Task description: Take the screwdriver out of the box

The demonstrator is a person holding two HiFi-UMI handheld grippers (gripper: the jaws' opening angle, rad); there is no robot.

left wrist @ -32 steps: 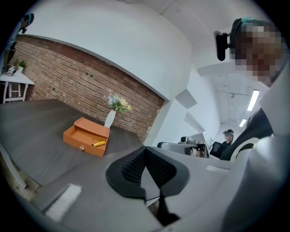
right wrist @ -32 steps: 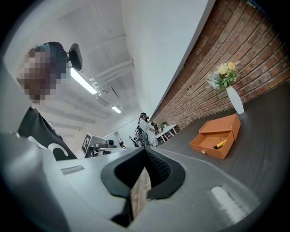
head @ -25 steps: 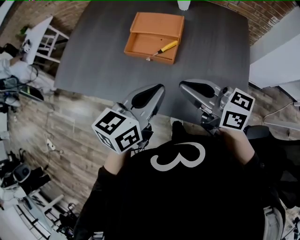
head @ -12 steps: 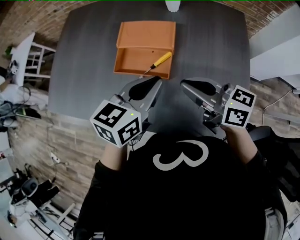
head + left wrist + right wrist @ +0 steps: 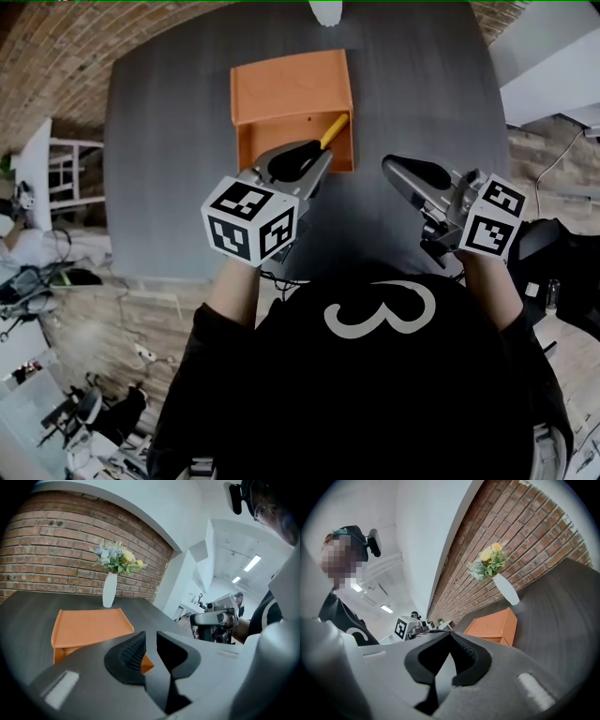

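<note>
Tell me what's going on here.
A person holds a gripper in each hand above a dark grey table. The left gripper hangs over the open orange box, its jaws just opened, nothing between them; the yellow-handled screwdriver lies inside. The right gripper is shut and empty, off to the box's right.

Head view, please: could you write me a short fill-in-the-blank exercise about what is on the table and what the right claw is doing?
1. The screwdriver has a ___ handle.
2. It lies in the ___ box.
3. Behind the box, flowers stand in a white ___.
4. The right claw is ___ and empty.
Missing words: yellow; orange; vase; shut.
</note>
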